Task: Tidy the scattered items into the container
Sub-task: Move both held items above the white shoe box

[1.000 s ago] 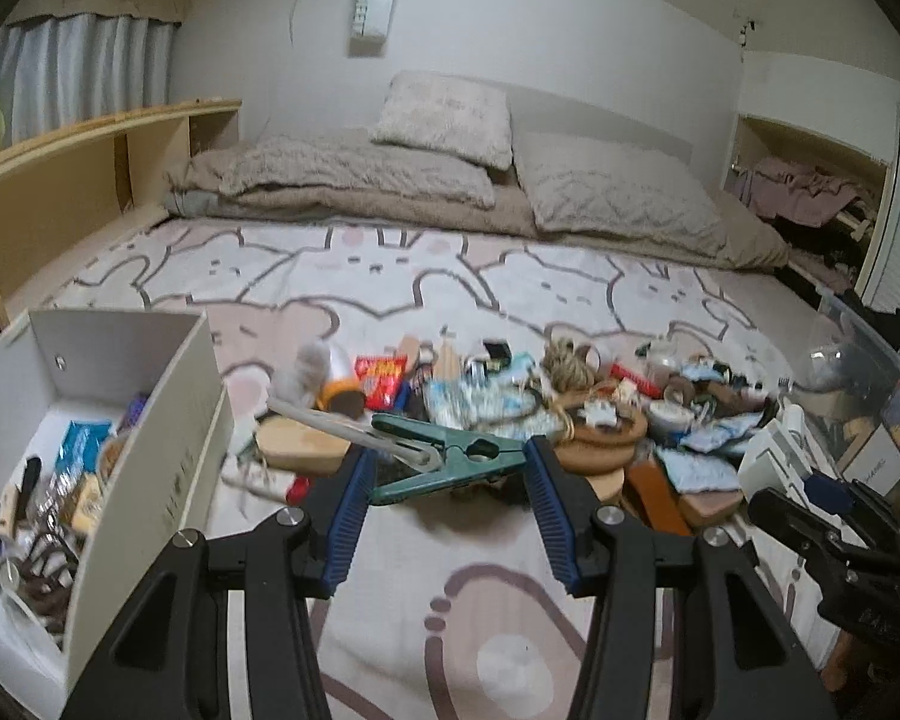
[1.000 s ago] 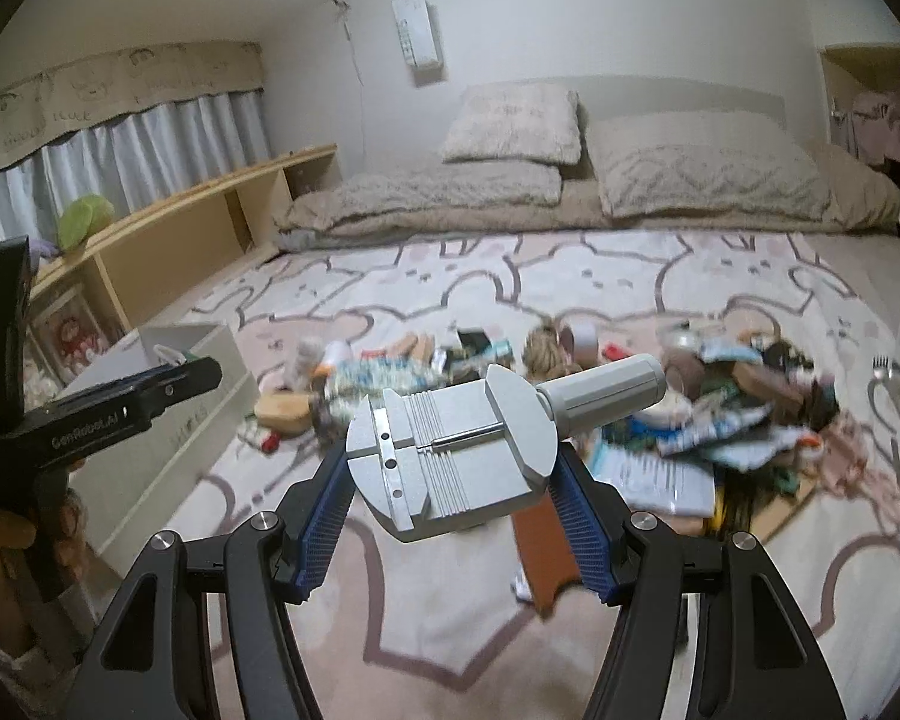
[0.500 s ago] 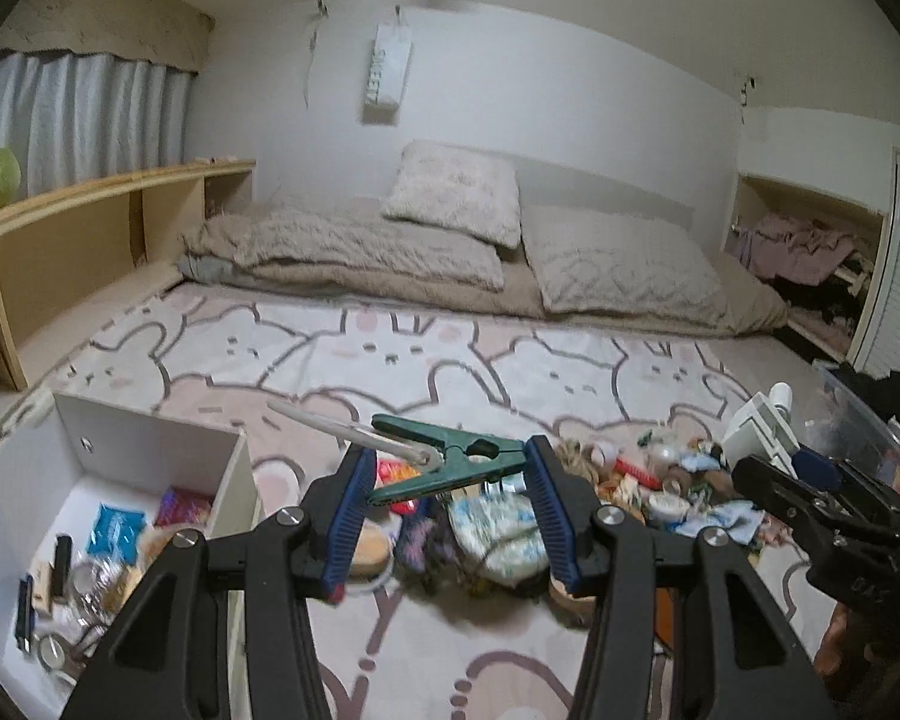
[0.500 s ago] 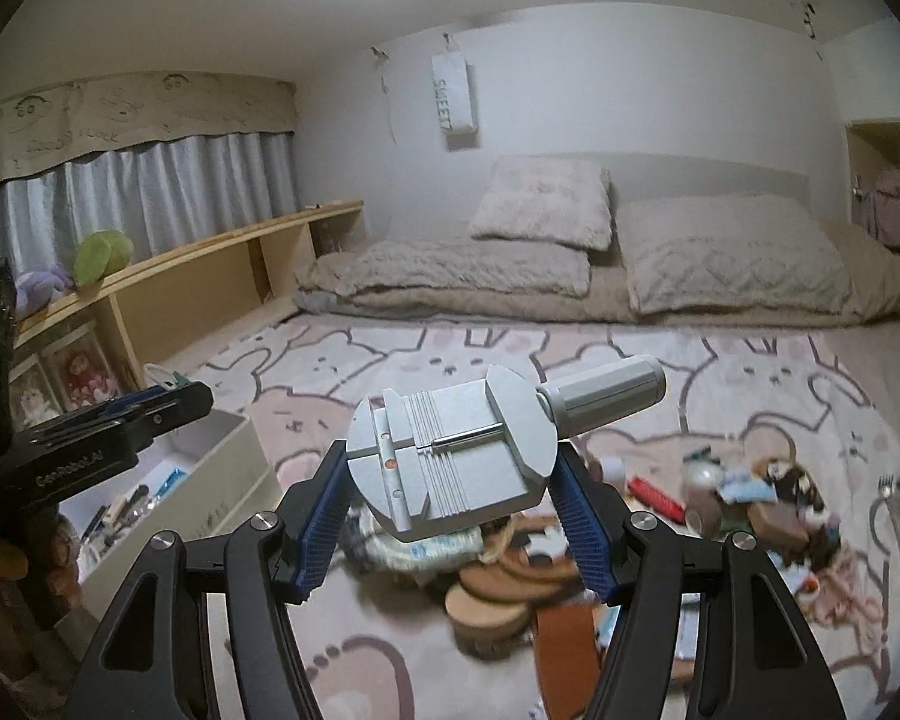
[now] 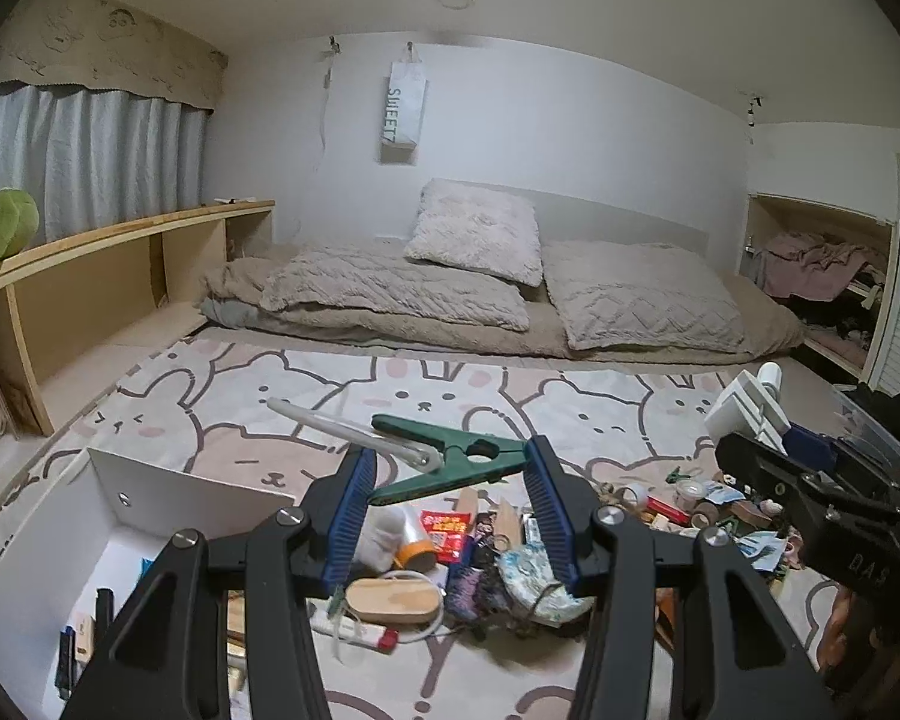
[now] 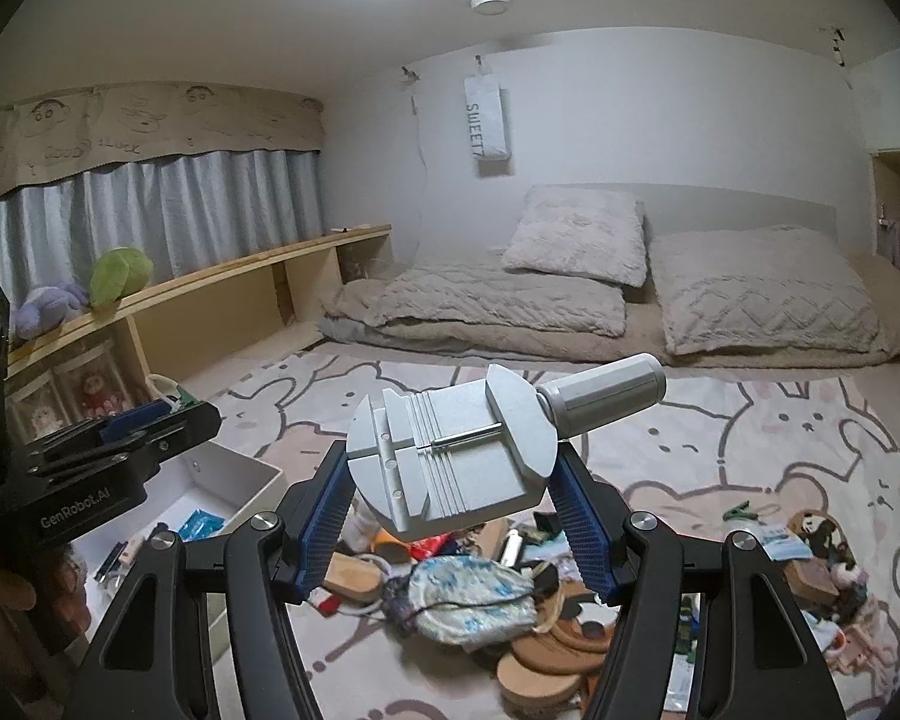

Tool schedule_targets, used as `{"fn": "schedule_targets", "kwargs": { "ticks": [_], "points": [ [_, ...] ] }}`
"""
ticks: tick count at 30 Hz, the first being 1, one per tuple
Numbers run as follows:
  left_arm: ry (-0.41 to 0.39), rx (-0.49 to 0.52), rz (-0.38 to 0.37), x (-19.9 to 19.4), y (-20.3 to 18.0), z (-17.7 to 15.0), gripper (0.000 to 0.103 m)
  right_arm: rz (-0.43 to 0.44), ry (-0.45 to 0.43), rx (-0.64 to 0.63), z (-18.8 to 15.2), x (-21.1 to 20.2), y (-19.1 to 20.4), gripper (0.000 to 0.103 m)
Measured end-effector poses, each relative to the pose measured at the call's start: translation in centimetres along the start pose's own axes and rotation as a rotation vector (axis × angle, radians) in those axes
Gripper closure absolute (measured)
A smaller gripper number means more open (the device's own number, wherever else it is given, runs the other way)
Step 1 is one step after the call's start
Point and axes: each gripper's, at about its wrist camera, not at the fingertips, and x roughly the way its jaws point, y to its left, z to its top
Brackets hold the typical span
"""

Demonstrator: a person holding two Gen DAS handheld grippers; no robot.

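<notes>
- Both sets of fingers are loaded: my left gripper (image 5: 450, 468) is clamped on a green spring clip (image 5: 450, 459), its blue pads (image 5: 354, 498) pressing the clip's handle ends from either side.
- From that clip's nose a clear plastic tube (image 5: 348, 429) sticks out, angled up toward the left.
- On the other side, my right gripper (image 6: 453, 480) is squeezed around a grey metal tool block (image 6: 450, 456) with a round knob (image 6: 603, 393) pointing off to the right; both pads sit against the block's flanks.
- I see both held things up in the air, above the rug.
- Below them lies the rabbit-print rug (image 5: 600, 414), and the scattered pile (image 6: 468, 594) sits along its near edge: wooden discs, a patterned pouch, packets, small bottles.
- At the rug's near left corner stands the white box (image 5: 168, 486), open on top, with a few small items already inside; a blue packet (image 6: 201, 522) shows in it from the right wrist view.
- I can see each gripper from the opposite camera, the left one (image 6: 132, 426) above the box.
</notes>
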Motion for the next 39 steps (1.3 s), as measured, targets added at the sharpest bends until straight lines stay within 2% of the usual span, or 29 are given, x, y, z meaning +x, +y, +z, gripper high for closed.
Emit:
{"fn": "schedule_targets", "kwargs": {
  "ticks": [17, 26, 39],
  "points": [
    [-0.028, -0.056, 0.067, -0.9, 4.6, -0.3, 0.052, 0.058, 0.002, -0.063, 1.5, 1.9, 4.9, 0.037],
    [-0.08, -0.057, 0.2, -3.3, 7.7, -0.8, 0.052, 0.127, 0.035, -0.09, 1.1, 3.9, 9.0, 0.037],
    [-0.14, -0.138, 0.352, -7.0, 14.4, -1.6, 0.052, 0.25, 0.079, -0.14, 0.1, 6.4, 15.3, 0.037]
  ]
}}
